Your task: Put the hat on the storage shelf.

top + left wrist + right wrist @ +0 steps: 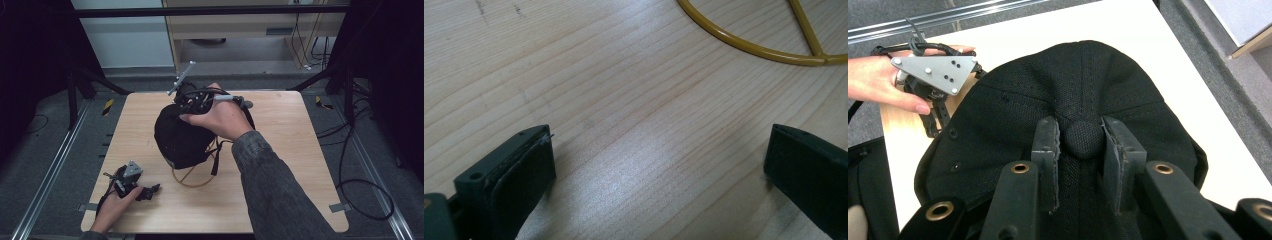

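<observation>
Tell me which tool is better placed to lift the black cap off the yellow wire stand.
Right. The right tool is already shut on the black cap at its top button; the left tool rests open on the table.

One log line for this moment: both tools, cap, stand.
right tool: shut on cap top button | left tool: open, low over table | wire stand: under cap

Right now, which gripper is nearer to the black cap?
Right. The right gripper is on the black cap, its jaws shut on the top button. The left gripper rests apart, jaws open.
</observation>
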`<state>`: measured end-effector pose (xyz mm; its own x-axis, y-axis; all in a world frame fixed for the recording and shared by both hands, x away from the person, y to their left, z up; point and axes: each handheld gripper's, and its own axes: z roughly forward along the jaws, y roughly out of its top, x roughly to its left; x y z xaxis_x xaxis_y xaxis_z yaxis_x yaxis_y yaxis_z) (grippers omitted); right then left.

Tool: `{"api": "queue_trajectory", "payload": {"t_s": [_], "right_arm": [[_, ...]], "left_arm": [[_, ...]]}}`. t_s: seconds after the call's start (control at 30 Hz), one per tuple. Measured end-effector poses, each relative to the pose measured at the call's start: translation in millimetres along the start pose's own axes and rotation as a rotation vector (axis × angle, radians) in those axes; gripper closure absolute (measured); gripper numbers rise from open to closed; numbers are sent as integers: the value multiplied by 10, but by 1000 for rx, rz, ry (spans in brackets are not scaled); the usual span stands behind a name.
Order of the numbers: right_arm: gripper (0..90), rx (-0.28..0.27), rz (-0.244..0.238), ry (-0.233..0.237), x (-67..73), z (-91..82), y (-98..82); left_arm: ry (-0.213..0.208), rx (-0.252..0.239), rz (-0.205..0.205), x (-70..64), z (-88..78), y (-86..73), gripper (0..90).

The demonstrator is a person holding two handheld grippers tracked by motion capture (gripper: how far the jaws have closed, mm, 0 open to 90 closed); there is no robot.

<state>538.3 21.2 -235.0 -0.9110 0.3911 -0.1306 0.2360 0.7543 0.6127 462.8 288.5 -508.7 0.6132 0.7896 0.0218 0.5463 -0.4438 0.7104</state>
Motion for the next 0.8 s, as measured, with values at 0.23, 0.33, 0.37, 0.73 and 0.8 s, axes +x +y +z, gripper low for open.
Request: {"api": "queue_trajectory", "payload": {"t_s": [0.23, 0.33, 0.37, 0.73, 0.8], "right_arm": [[688, 0, 7, -2, 2, 7, 2], [683, 0, 8, -2, 3, 8, 1], [680, 0, 9, -3, 3, 9, 0], [643, -4, 18, -6, -13, 8, -24], [630, -6, 20, -6, -14, 7, -26]], "left_arm": [[0, 0, 0, 0, 0, 0, 0], [0, 0, 0, 0, 0, 0, 0], [0, 0, 0, 0, 0, 0, 0], [0, 0, 0, 0, 0, 0, 0], [0, 0, 0, 0, 0, 0, 0]]}}
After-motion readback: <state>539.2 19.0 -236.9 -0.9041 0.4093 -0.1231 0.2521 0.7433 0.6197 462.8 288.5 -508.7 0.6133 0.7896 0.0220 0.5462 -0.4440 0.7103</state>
